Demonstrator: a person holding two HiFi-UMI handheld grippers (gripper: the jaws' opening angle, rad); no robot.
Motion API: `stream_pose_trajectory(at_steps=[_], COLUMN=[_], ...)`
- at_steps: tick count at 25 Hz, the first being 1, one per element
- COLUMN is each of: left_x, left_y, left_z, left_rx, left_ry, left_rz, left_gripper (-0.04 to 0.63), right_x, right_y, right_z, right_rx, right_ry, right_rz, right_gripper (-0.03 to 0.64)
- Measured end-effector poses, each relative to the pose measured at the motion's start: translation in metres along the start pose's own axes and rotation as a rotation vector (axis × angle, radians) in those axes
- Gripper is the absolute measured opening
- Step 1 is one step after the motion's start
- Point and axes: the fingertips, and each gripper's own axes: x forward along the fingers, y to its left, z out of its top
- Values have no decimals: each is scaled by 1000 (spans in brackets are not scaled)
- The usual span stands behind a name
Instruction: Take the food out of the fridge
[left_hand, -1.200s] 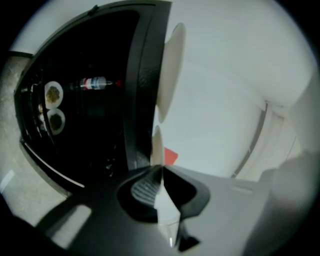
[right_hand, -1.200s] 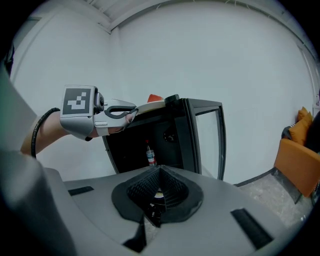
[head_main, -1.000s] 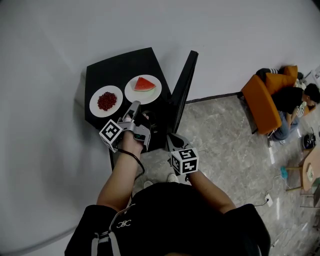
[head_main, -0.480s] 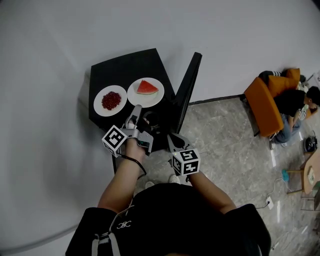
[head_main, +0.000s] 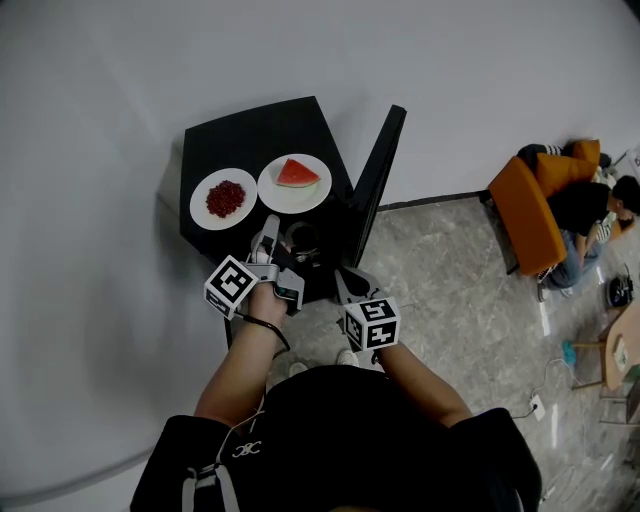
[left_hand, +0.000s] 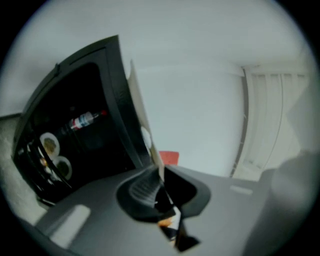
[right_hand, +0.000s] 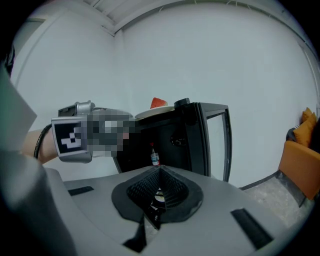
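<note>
**Two plates out on the fridge top, left tongs just loosened**

- Fridge (head_main: 250, 135): black, low, against the wall, door (head_main: 375, 165) swung open.
- On the fridge top: watermelon plate (head_main: 312, 197) with one red slice (head_main: 296, 173), and next to it a plate of small dark-red bits (head_main: 200, 210). The plates sit close together, not stacked.
- Left tongs (head_main: 268, 225): jaws have just been opening and now show a narrow gap. They sit at the near rim of the watermelon plate. In the left gripper view the rim lines up with the gap; can't tell if the pads touch it.
- Right tongs (head_main: 340, 275): jaws together, nothing in them, pointed into the open fridge.
- Still inside the fridge: a bottle (right_hand: 155, 157) and two round dishes (left_hand: 50, 144).
</note>
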Motion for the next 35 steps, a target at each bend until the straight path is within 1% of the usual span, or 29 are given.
stream_pose_trajectory(at_steps=[1,5,6,7,10,11,12,13,16,19,26,35], left_x=[-4,-20,-23,-25,-34,-37,-40,-42,-49,-56,-69,-80], left_y=[2,13,16,18,23,24,23,23,20,19,27,41], left_z=[-1,-13,-16,-19,-29,-32,-36,-39,-46,-48,-43,-43], left_rx=[51,265,339,431,745,822,873,904,946,987,975,981], left_ry=[12,99,127,155,230,247,261,271,282,266,254,281], left_rz=[16,73,90,111,168,178,183,185,181,175,202,231], left_gripper=[-3,-2,-2,-2,-3,-3,-3,-3,-3,-3,-3,-2], right_x=[0,2,3,4,5,6,6,5,4,4,7,8], right_y=[1,6,7,9,16,19,21,23,31,40,49,54], right_z=[1,4,5,7,12,15,17,19,25,28,26,20], right_rx=[0,-4,-6,-7,-4,-1,2,3,-15,-35,-35,-20], right_ry=[-2,-10,-13,-17,-32,-38,-43,-49,-67,-78,-75,-59], right_rz=[1,9,13,18,34,41,47,50,59,75,86,79], right_gripper=[-8,-8,-8,-8,-8,-8,-8,-8,-8,-8,-8,-8])
